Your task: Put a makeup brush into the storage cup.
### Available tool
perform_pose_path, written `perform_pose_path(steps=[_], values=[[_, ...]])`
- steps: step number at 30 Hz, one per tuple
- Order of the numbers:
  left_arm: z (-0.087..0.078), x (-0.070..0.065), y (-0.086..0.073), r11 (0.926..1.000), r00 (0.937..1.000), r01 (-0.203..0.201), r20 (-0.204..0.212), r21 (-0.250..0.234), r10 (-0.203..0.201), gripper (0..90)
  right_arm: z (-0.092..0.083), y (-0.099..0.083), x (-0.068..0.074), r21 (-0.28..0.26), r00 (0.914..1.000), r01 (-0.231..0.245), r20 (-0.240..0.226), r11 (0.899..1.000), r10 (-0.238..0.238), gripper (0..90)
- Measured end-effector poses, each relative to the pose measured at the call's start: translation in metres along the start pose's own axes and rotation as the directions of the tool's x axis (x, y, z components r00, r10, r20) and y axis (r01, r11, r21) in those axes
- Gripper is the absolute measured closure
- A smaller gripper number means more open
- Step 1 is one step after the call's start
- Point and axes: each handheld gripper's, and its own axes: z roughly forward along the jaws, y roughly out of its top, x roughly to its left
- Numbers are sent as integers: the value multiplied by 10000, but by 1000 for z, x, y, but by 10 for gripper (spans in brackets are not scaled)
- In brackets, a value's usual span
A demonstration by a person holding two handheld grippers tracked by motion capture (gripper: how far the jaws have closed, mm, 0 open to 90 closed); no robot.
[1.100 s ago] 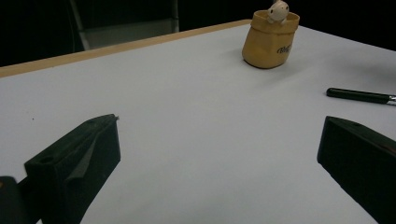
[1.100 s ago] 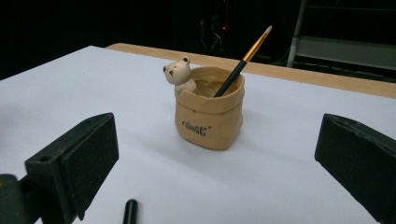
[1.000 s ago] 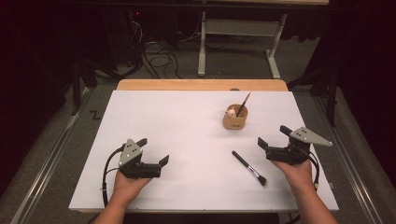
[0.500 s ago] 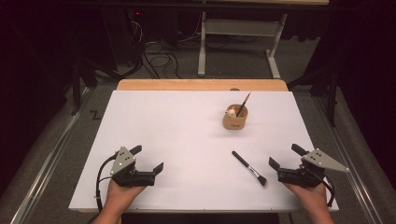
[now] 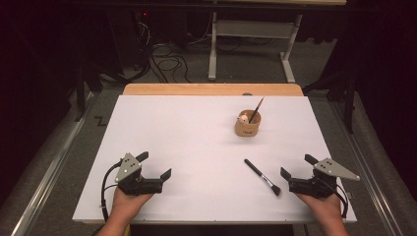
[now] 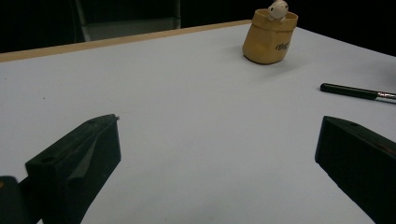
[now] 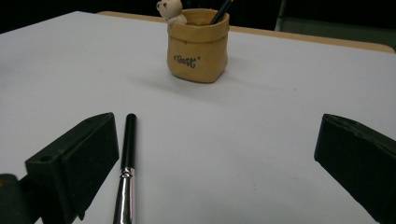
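A tan sack-shaped pot (image 5: 247, 127) with a small bear figure on its rim stands on the white table (image 5: 187, 137), right of centre. A thin brush (image 5: 256, 110) leans inside it. A black brush (image 5: 262, 177) lies flat nearer the front, bristles toward the near edge. My left gripper (image 5: 156, 165) rests open at the front left, with nothing between its jaws. My right gripper (image 5: 297, 165) is open at the front right, just right of the lying brush. In the right gripper view the brush (image 7: 127, 158) lies beside the left jaw, with the pot (image 7: 198, 46) ahead.
A wooden strip (image 5: 211, 89) runs along the table's far edge. Beyond it stand a white metal frame (image 5: 212, 49) and loose cables (image 5: 167, 59) on the floor. The left gripper view has the pot (image 6: 270, 39) far off and the brush (image 6: 355, 91) at right.
Both hands have drawn their grippers back toward the near edge of the table. Both stay open. The pot and the brushes have not moved.
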Motion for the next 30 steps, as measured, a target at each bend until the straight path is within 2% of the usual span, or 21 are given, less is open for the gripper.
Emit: perform_pose_path(steps=[11, 18, 23, 29, 30], values=[[0, 1, -3, 9994, 9993, -304, 212, 187, 300, 11, 16, -3, -5, 1070, 9994, -216, 288, 9940, 186, 10], [-1, 1, -2, 9996, 9993, -206, 309, 175, 200, 10, 22, 1, -2, 2166, 9995, 0, 294, 9763, -65, 10], [-1, 0, -1, 9998, 9994, -182, 298, 115, 179, 10, 21, 7, -3, 2668, 9994, 12, 323, 9637, -101, 13], [0, -1, -1, 9998, 9994, -167, 320, 117, 163, 10, 21, 13, -3, 3310, 9998, 80, 125, 9436, -128, 17], [0, -1, -2, 9998, 9993, -167, 342, 141, 162, 9, 22, 14, -3, 3334, 9999, 75, 76, 9428, -107, 21]])
